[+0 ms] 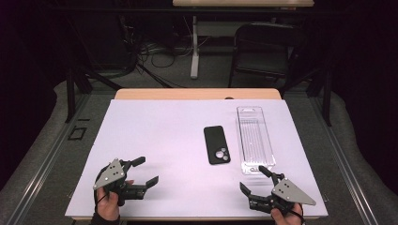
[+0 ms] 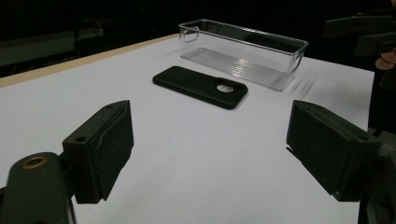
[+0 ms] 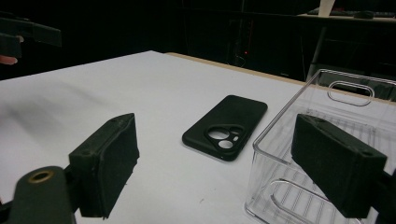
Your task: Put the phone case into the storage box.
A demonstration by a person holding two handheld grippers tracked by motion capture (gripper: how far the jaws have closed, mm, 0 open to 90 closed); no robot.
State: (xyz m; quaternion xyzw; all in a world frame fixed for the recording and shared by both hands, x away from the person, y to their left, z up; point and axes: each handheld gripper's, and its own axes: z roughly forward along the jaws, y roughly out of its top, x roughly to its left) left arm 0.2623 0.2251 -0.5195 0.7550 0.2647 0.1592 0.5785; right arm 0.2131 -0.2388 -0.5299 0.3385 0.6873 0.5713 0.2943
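A black phone case (image 1: 217, 145) lies flat on the white table top (image 1: 155, 140), camera cutout toward me. Just to its right stands a clear plastic bin (image 1: 255, 139), long and empty. My left gripper (image 1: 145, 171) hovers low at the near left, jaws wide apart with nothing between them. My right gripper (image 1: 253, 180) sits at the near right, just short of the bin's near end, also open and empty. In the left gripper view the case (image 2: 201, 86) and bin (image 2: 243, 51) lie ahead. In the right gripper view the case (image 3: 226, 126) is ahead and the bin (image 3: 322, 154) close at right.
The white sheet covers a wooden table whose far edge (image 1: 197, 93) shows. Beyond it stand a black chair (image 1: 263, 51) and a desk leg (image 1: 194, 47) among floor cables. Dark floor flanks both sides of the table.
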